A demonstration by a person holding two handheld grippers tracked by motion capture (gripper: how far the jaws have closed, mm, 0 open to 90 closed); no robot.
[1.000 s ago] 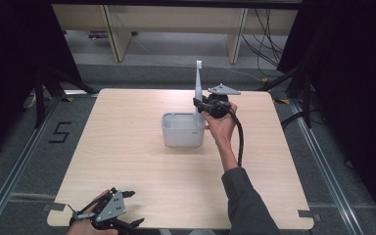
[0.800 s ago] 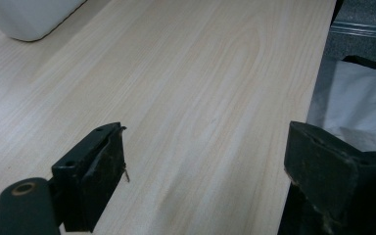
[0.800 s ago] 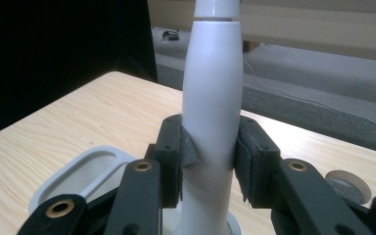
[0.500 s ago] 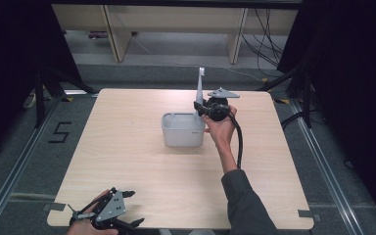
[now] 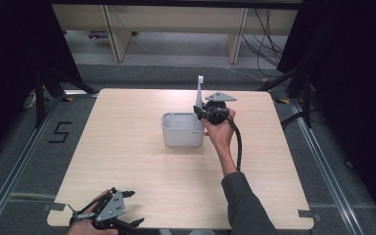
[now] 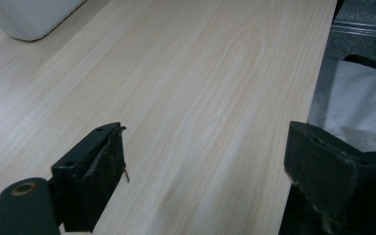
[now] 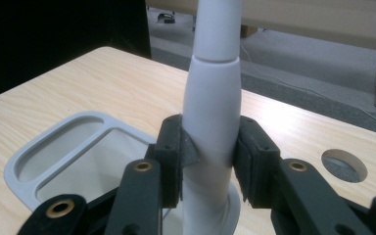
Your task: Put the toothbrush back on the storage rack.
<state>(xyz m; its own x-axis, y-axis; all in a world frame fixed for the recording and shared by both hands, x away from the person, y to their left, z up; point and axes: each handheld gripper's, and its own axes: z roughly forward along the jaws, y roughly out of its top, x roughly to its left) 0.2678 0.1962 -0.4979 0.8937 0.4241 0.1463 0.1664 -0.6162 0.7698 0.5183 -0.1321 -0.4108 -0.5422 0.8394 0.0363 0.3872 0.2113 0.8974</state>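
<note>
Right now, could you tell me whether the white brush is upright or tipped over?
Upright: the white brush stands vertically, clamped between the right gripper jaws beside the grey holder.

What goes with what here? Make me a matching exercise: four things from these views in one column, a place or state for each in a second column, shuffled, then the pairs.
Column one:
1. right gripper
2. left gripper
3. grey container
4. white tapered handle

Column two:
A. jaws wide apart, nothing between them, at the table's near edge
B. stands upright beside the container's far right corner
C. jaws closed on the handle
D. sits on the table near its middle, with two compartments

Pairs: 1-C, 2-A, 3-D, 4-B
</note>
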